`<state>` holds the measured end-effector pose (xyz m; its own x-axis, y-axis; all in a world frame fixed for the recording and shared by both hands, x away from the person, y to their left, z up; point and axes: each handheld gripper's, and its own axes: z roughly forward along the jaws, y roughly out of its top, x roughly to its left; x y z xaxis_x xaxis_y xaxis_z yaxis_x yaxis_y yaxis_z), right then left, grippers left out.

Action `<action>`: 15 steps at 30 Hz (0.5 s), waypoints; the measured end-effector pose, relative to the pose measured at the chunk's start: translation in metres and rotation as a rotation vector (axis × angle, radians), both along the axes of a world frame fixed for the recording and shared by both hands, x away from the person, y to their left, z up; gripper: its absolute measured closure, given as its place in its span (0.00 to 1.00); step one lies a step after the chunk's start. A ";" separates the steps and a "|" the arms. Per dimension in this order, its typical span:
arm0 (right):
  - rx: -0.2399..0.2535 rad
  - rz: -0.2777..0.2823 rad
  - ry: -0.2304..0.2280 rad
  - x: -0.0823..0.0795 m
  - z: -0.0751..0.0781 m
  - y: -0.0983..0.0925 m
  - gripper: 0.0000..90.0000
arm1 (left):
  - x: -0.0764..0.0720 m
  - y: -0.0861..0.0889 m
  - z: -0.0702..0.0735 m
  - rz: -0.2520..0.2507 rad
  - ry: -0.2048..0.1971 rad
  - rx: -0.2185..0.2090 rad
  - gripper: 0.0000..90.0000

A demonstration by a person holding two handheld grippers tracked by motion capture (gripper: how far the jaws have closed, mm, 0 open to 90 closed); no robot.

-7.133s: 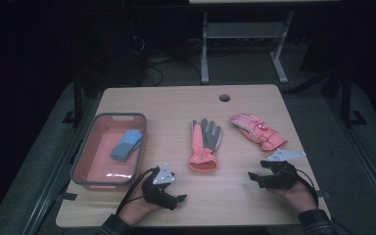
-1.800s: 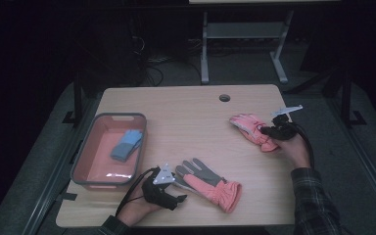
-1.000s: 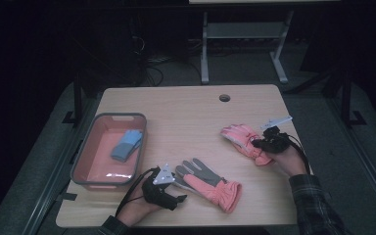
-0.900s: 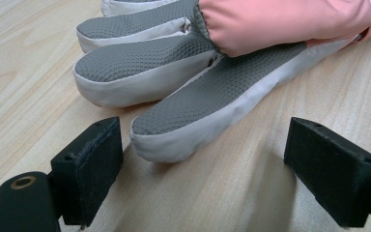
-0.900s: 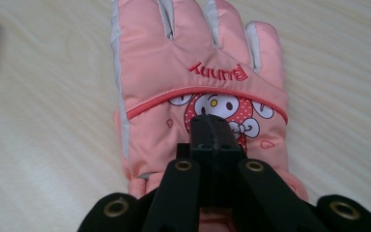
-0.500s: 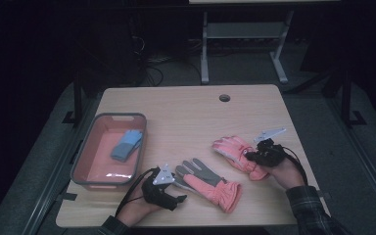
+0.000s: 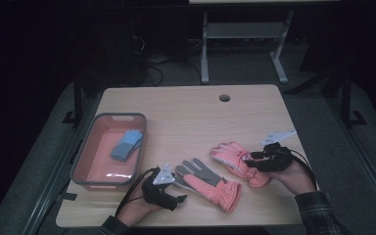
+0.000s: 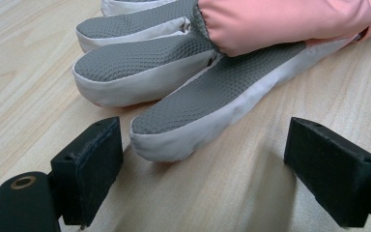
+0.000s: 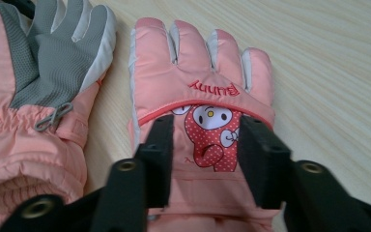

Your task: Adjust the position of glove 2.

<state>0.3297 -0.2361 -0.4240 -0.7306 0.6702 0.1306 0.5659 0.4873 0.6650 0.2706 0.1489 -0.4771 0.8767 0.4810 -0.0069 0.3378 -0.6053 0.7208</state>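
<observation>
Two pink gloves lie near the table's front edge. One is palm up, its grey fingers pointing at my left gripper. That gripper is open, with one grey fingertip lying between its pads and touching neither. The other glove lies back up just to the right, showing a cartoon bunny patch. My right gripper hovers over its wrist end. Its jaws have just been opening and stand apart above the patch, no longer pinching the fabric. The grey-palmed glove lies alongside.
A pink tray with a grey rim sits at the table's left and holds a folded blue item. A round cable hole is near the far edge of the wooden table. A metal stand is beyond the table.
My right gripper dragged the bunny glove leftward and nearer, up beside the grey-palmed glove, then its jaws opened and let go. The left gripper and its glove have not moved.
</observation>
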 end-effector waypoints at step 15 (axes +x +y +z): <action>-0.079 0.066 0.066 0.012 -0.025 0.015 0.78 | 0.000 0.000 0.000 0.002 -0.002 -0.003 0.14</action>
<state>0.3412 -0.2212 -0.4487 -0.7648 0.6312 0.1291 0.5726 0.5741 0.5853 0.2705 0.1488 -0.4774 0.8759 0.4825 -0.0065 0.3374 -0.6027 0.7232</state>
